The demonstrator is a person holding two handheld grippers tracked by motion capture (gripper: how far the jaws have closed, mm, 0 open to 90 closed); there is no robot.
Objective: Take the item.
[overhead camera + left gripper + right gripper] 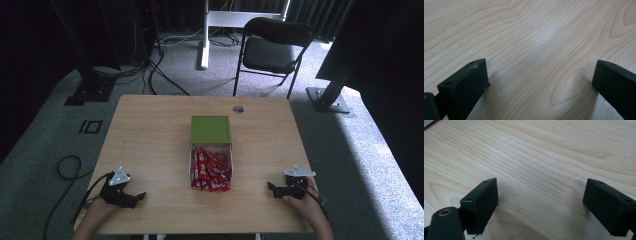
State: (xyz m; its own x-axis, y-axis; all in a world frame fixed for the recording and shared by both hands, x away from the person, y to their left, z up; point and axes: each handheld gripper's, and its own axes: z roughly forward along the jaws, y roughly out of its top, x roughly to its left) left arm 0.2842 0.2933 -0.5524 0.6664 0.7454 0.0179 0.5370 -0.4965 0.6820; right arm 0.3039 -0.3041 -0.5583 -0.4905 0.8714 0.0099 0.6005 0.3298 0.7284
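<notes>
1. Wooden surface point(150, 135) carries everything: a box in the middle, and one tool near each front corner. Both hands rest low at the person's edge, well apart from the box.

2. Green lid point(210, 129) lies flat just behind the box point(191, 150), touching its far end or almost; I cannot tell which. So the box stands open from above.

3. Inside the box is a heap of red packets point(211, 170) with white print. They fill it to the rim, and at the near end some seem to spill over onto the surface. What they contain is too small to read.

4. Left tool point(141, 196) sits at the left front, pointing toward the middle. In the left gripper view its jaws stand wide apart with only bare wood between them; it grips nothing.

5. Right tool point(270, 187) sits at the right front, also pointing inward. Its jaws are spread wide too, with only wood grain between them; it holds nothing.

6. Step in hand, as I judge it: the start, before any reach. No packet is touched yet.

7. Next move probably calls for one tool to travel inward to the heap, come down over a single packet at the near end, and close on its thin edge. The packets overlap, so taking two at once is a risk.
</notes>
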